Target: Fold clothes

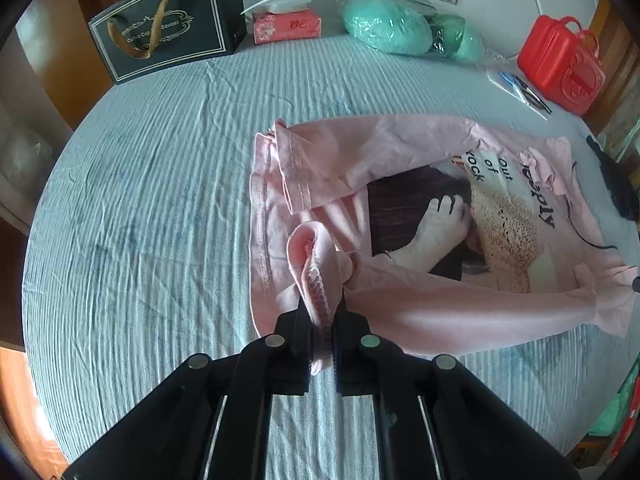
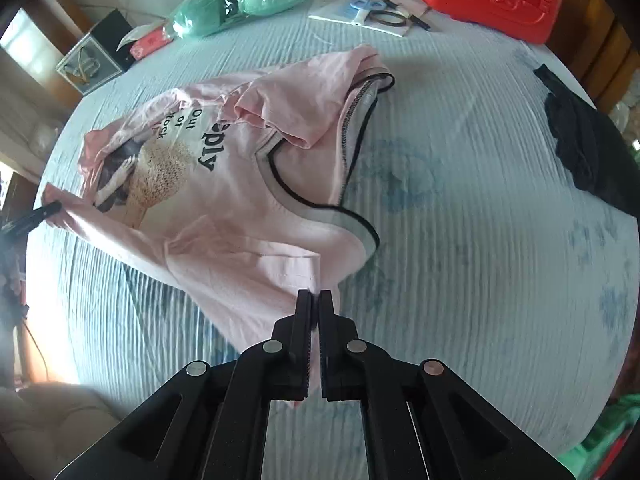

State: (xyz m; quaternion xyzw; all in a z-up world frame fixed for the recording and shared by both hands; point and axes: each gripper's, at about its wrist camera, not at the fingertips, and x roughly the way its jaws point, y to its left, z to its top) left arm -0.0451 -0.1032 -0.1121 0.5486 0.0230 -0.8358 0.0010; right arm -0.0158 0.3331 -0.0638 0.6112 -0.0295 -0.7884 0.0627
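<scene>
The pink shirt (image 1: pixel 400 208) lies print side up on the blue-grey bedspread (image 1: pixel 140 200), right of centre in the left wrist view and left of centre in the right wrist view; its long axis runs across the bed, hem at the left, black-edged neckline (image 2: pixel 320 208) at the right.

The left gripper (image 1: pixel 320 304) is clamped on a bunched sleeve cuff (image 1: pixel 316 264) at the near edge by the hem; the right gripper (image 2: pixel 319 294) is pinched on the near shoulder fabric, just near of the neckline; so both hold the same near long edge, one at each end, with the body of the shirt lying away from them toward the far side.

A fold of that edge over the print would likely go away from the person, both hands travelling together.

The left view shows the far sleeve (image 1: pixel 360 152) already crossed over the chest; the right view alone shows the collar, the dark garment (image 2: pixel 588 148) at the right, and what seems to be the left gripper's tip at its blurred left edge.
</scene>
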